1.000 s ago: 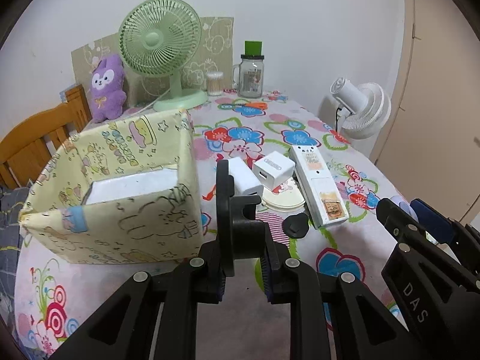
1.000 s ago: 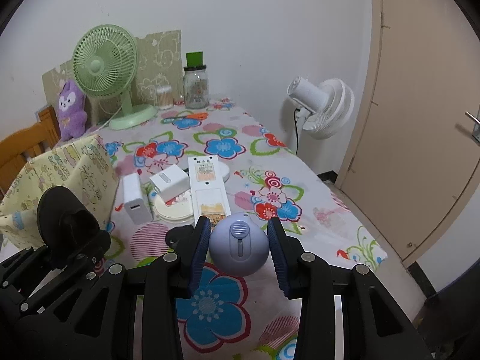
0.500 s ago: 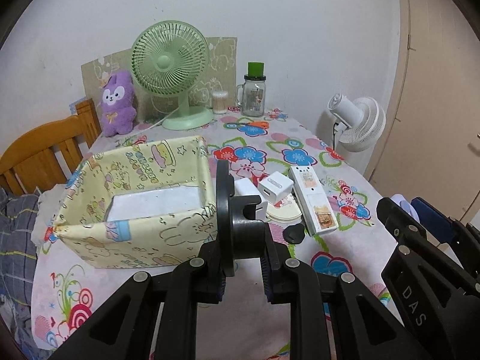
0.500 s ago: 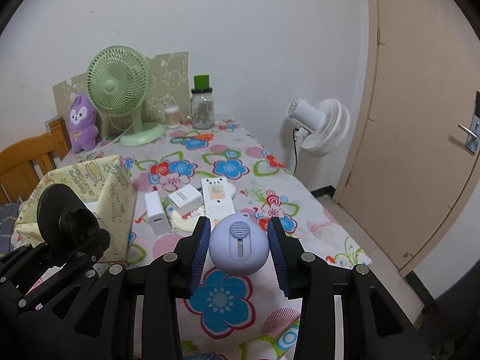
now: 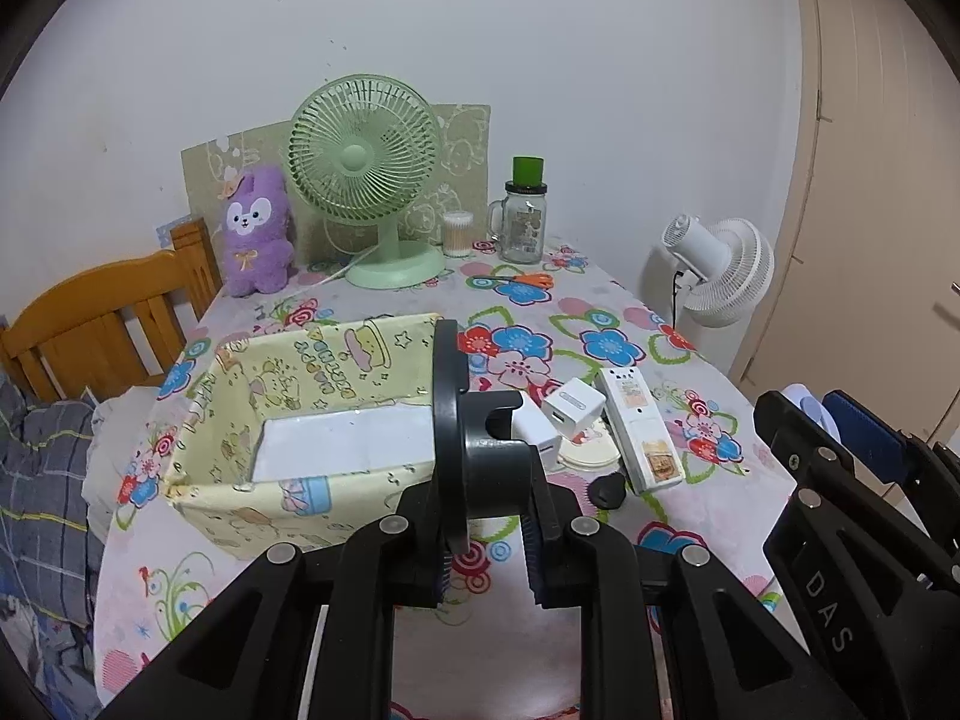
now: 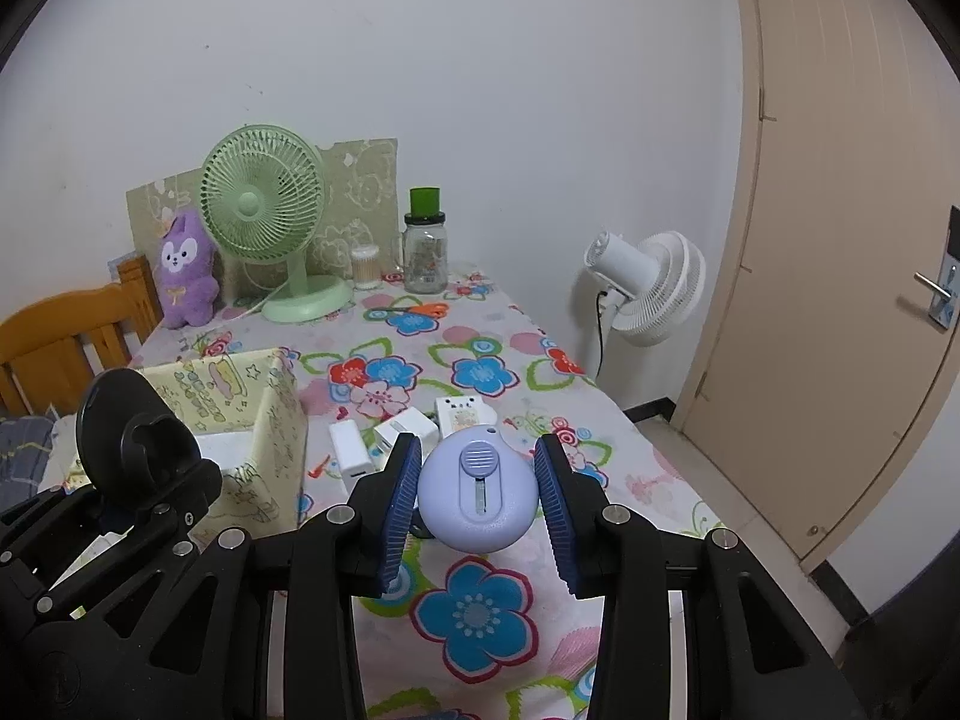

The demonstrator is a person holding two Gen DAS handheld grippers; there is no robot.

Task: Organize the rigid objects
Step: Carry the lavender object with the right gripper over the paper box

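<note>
Only right view shows door handle (image 6: 931, 287); left shows remote (image 5: 639, 429).

In the left wrist view the fabric storage box (image 5: 300, 414) sits on the counter (image 5: 600, 300) at centre left; right of it lie two chargers (image 5: 573, 408), touching, then the remote control (image 5: 639, 429); a round compact (image 5: 591, 455) lies under their near ends, a plug (image 5: 607, 489) just before it; at the counter's far edge, upper centre, stand the plush toy (image 5: 257, 240), desk fan (image 5: 366, 168), cotton-swab jar (image 5: 457, 233) and glass jar (image 5: 523, 222), left to right; scissors (image 5: 528, 280) lie before the glass jar; the chair (image 5: 102, 324) stands at left, the floor fan (image 5: 717, 273) at right beyond the counter.
</note>
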